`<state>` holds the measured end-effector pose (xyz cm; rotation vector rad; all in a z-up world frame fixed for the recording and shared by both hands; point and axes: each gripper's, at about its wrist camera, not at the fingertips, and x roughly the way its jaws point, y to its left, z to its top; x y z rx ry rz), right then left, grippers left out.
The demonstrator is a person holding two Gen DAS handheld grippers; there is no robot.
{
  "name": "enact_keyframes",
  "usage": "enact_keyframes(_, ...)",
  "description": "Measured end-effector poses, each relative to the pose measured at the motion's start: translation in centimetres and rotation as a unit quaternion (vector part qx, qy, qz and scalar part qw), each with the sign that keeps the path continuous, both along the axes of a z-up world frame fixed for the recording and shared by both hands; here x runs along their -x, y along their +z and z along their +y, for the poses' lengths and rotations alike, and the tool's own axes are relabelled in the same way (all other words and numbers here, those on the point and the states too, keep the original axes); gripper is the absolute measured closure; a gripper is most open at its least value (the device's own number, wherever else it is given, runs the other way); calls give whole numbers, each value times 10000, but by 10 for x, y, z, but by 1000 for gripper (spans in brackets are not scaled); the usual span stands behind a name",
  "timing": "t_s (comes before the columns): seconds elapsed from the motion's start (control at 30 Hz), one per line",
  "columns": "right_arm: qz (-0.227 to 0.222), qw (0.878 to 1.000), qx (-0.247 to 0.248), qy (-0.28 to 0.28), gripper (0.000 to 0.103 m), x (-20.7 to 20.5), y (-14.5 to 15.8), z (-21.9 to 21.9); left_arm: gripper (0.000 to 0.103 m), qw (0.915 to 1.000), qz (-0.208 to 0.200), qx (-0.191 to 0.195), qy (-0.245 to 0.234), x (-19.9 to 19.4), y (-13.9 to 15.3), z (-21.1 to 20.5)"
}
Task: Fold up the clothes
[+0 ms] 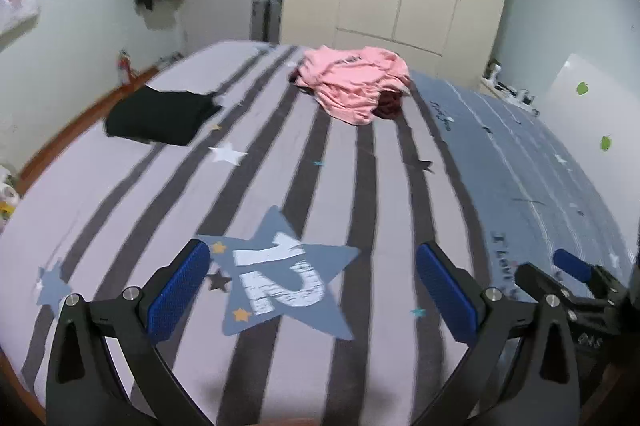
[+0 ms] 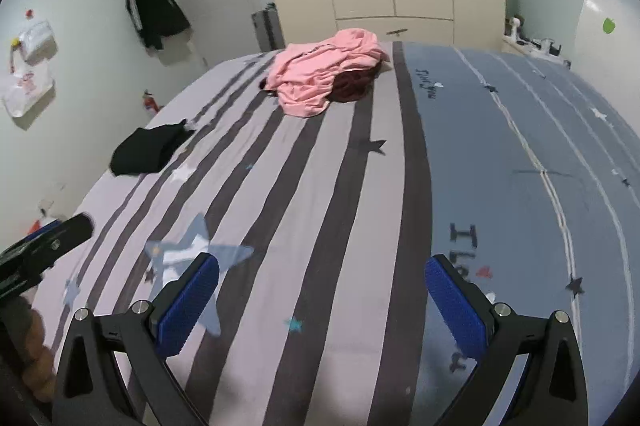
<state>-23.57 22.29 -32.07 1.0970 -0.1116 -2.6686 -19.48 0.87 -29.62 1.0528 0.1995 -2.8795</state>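
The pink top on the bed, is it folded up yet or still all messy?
Still messy. The pink top lies in a crumpled heap with loose wrinkles on the bed, over something dark red, unlike the flat, neatly folded black garment.

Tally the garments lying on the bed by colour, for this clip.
Pink, crumpled top: 1
Dark red garment under the pink one: 1
Black folded garment: 1
Total: 3
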Motion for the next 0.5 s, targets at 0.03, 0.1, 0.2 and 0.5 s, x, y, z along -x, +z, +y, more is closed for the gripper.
enact_keyframes(0.03, 67, 10000, -13, 73, 1, -6, -4, -3, 1, 9999, 66, 100, 51, -7, -4, -1)
enact_keyframes(0.1, 208, 9995, -43, 246, 1, -18, -11, -14, 1, 9994, 196, 255, 149, -23, -8, -8)
enact_keyframes(0.2, 398, 9977, 28, 557, 1, -38, -16, -34, 1, 9985, 335, 316, 287, -52, -9, -22)
enact_keyframes(0.5, 677, 9896, 345, 1217, 1, -119, 34, -82, 1, 9885, 547, 655, 1245, -175, 66, -45)
